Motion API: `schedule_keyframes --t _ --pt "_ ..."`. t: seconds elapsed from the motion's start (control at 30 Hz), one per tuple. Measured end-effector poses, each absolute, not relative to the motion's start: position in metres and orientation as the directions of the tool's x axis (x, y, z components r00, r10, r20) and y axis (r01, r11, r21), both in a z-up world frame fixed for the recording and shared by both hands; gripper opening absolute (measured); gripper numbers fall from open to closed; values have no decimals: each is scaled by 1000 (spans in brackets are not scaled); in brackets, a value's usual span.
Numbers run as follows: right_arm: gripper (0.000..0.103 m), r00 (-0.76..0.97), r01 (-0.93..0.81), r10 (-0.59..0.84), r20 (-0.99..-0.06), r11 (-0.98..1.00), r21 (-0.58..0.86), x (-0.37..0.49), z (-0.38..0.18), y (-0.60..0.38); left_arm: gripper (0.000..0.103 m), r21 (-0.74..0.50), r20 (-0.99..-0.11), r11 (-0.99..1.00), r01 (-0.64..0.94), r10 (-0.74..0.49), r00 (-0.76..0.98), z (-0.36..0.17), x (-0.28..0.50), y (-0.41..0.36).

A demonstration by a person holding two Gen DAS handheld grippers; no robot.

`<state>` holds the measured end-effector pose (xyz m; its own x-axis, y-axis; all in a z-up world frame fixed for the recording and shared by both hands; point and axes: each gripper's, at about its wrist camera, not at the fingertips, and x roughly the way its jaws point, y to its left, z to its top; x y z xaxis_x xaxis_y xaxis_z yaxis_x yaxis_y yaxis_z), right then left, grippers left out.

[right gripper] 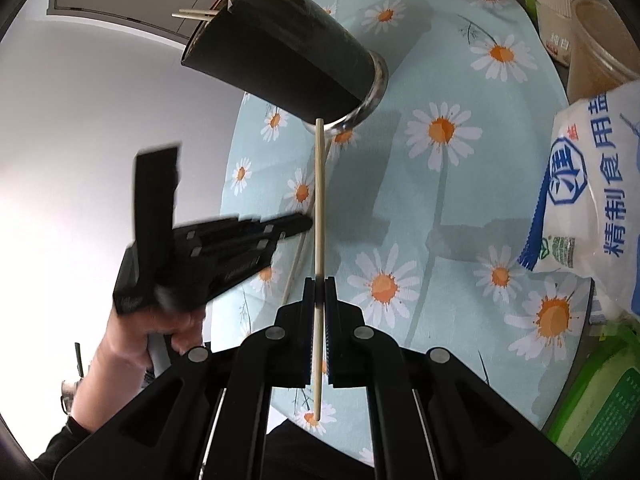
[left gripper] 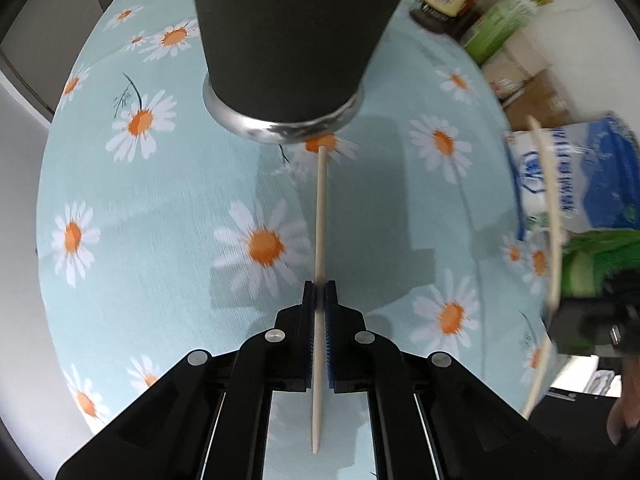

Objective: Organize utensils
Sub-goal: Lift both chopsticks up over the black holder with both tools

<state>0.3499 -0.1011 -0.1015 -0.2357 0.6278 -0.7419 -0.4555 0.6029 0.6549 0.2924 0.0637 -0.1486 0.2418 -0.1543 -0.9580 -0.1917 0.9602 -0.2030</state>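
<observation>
Your left claw (left gripper: 319,286) and right claw (right gripper: 319,282) each clamp one chopstick (left gripper: 321,216) (right gripper: 319,200); holder (right gripper: 288,40) stands ahead of both.

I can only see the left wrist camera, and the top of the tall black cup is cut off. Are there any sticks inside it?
Observer: Yes, several pale wooden chopsticks poke out of the mouth of the tall black cup.
Operator: The other gripper looks blurry here. Is it really holding a stick?
Observer: Yes, the right gripper is shut on a thin wooden chopstick, whose tip points at the cup's silver base.
</observation>
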Motion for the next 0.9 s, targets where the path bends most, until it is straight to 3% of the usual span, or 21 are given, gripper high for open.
schedule_keyframes --t 0.57,0.9 --pt "6 -20 -542 718 -696 577 611 333 -57 -73 4 -451 -722 885 -116 -285 630 -73 209 113" --pt "6 144 -620 798 -586 534 575 327 -21 -61 4 -473 -581 881 -3 -309 753 -35 201 129"
